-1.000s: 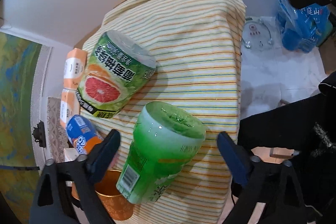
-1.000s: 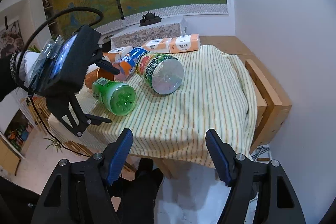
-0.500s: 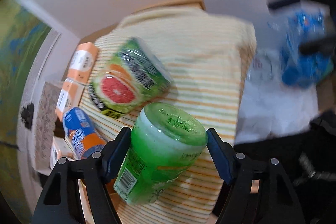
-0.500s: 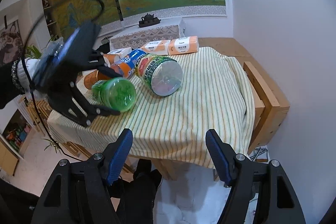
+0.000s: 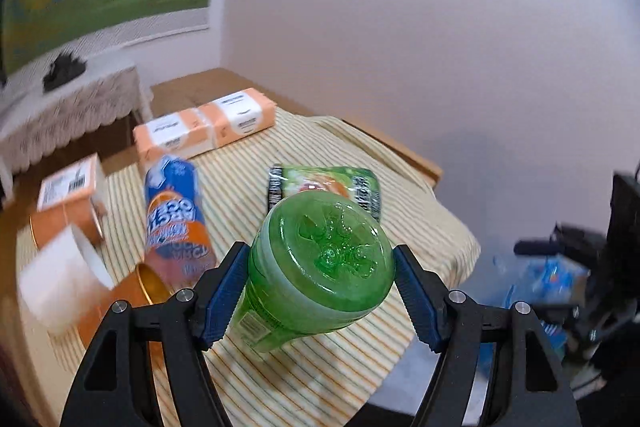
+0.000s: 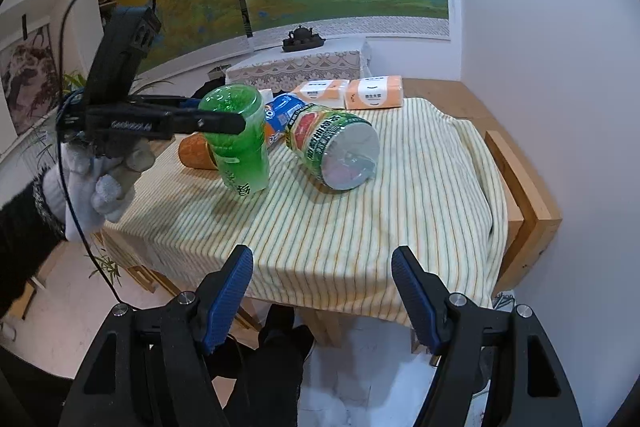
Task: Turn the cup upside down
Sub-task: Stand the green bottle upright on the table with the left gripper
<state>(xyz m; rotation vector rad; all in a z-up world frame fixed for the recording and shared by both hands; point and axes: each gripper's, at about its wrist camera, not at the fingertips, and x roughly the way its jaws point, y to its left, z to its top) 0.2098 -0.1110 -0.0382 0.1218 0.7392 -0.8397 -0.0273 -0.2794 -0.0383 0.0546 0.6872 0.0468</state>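
The cup is a translucent green plastic cup point(image 5: 320, 267) cut from a bottle, with its ribbed base facing up. My left gripper point(image 5: 320, 291) is shut on the green cup near its base. In the right wrist view the green cup point(image 6: 240, 143) stands nearly upright, slightly tilted, base up, its lower rim touching or just above the striped tablecloth point(image 6: 400, 207), with the left gripper point(image 6: 216, 123) clamped across its top. My right gripper point(image 6: 322, 291) is open and empty, off the table's front edge.
A large green grapefruit cup point(image 6: 336, 151) lies on its side just right of the cup. Behind are a blue-orange cup point(image 5: 176, 223), a copper cup point(image 5: 124, 303), orange tissue packs point(image 5: 204, 131) and a white roll point(image 5: 60, 279).
My left gripper closed on the green cup, lifted it off its side and turned it until its base points up. The right gripper stayed still.
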